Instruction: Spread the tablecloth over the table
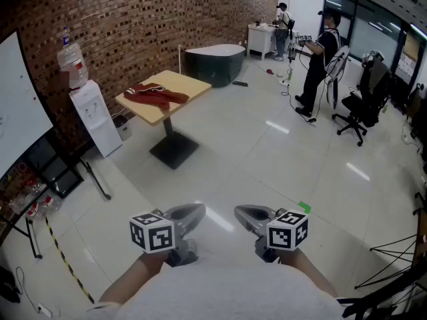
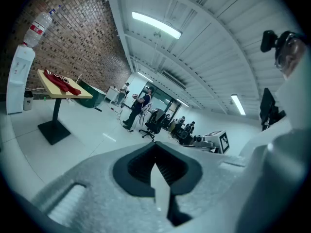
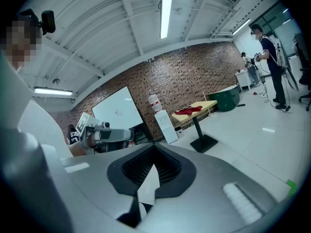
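A crumpled red tablecloth lies on a small square wooden table with a black pedestal, far ahead by the brick wall. My left gripper and right gripper hang side by side low over the floor, well short of the table. Both are shut with nothing between the jaws. The left gripper view has the tablecloth on the table at far left, beyond the left gripper. From the right gripper, the tablecloth and table appear in the distance.
A water dispenser stands left of the table, a whiteboard further left. A dark green tub sits behind the table. Two people stand at the back right near an office chair. Pale tiled floor lies between me and the table.
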### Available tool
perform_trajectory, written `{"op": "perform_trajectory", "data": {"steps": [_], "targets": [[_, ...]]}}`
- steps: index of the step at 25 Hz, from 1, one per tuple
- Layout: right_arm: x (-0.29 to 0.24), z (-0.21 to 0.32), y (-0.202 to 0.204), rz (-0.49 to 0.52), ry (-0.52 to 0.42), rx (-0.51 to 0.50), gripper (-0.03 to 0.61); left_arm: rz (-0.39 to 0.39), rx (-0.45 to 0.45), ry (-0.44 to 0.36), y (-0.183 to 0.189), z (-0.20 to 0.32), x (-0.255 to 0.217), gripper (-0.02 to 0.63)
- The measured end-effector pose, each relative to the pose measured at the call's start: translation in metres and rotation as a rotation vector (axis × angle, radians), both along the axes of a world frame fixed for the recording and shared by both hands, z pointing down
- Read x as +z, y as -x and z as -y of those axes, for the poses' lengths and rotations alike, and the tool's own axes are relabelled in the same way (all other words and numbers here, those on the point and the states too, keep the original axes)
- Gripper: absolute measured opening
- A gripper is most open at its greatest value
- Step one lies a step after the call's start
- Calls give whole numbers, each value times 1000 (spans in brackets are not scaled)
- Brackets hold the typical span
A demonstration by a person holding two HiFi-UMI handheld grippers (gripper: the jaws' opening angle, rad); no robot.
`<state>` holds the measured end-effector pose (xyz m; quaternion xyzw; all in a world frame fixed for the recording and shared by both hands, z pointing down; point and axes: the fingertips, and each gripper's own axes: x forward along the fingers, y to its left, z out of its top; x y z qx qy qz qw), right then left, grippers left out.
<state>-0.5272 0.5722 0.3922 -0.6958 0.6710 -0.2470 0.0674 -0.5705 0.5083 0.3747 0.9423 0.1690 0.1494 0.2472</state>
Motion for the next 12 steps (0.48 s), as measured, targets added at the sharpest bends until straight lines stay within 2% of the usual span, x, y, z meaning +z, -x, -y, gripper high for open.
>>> {"op": "perform_trajectory", "data": {"steps": [4, 8, 12], "targets": [[6, 10, -8, 17, 10, 14, -2, -16, -19, -3, 1, 20, -3, 2], [35, 31, -9, 29, 79, -23, -2, 19, -82, 60, -3, 54, 23, 2], [49, 59, -38, 42, 96, -33, -2, 35, -86, 92, -34, 86, 44, 1]]}}
